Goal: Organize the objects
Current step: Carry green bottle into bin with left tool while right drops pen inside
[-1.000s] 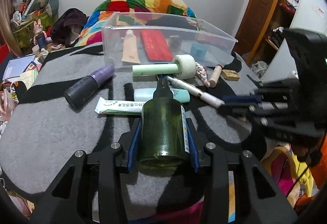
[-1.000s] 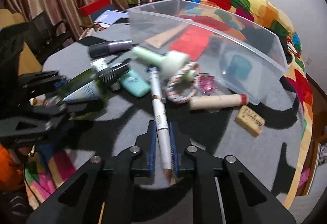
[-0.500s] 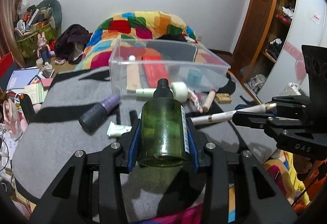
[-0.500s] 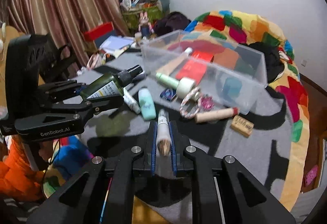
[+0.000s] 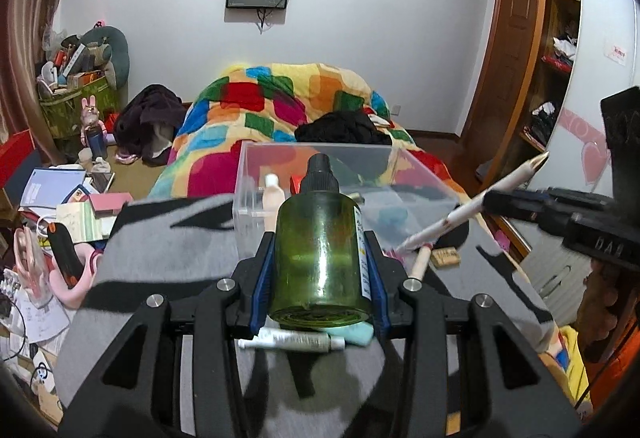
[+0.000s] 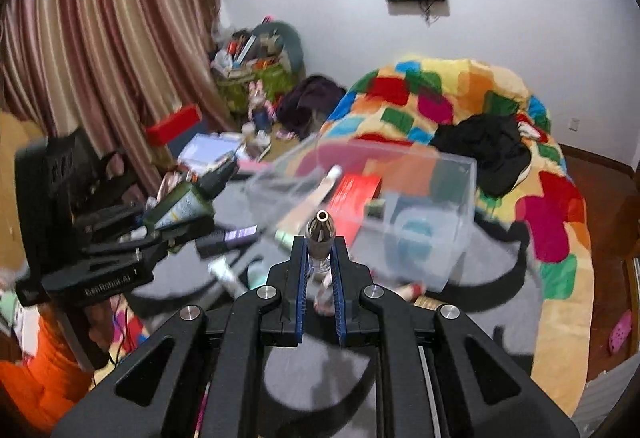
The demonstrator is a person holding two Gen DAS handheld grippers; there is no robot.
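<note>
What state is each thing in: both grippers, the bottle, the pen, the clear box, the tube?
Left gripper: shut on the green bottle.
Green bottle: capped, lifted off the table.
Right gripper: shut on the pen.
Pen: raised, tilted.
Clear box: open-topped, partly filled.
White tube: lying flat on the grey table.

My left camera looks forward over its gripper [image 5: 320, 262] toward the clear box [image 5: 344, 174] at frame centre, while my right one faces the same box [image 6: 432, 206] from further right, each catching the other gripper at its edge.
</note>
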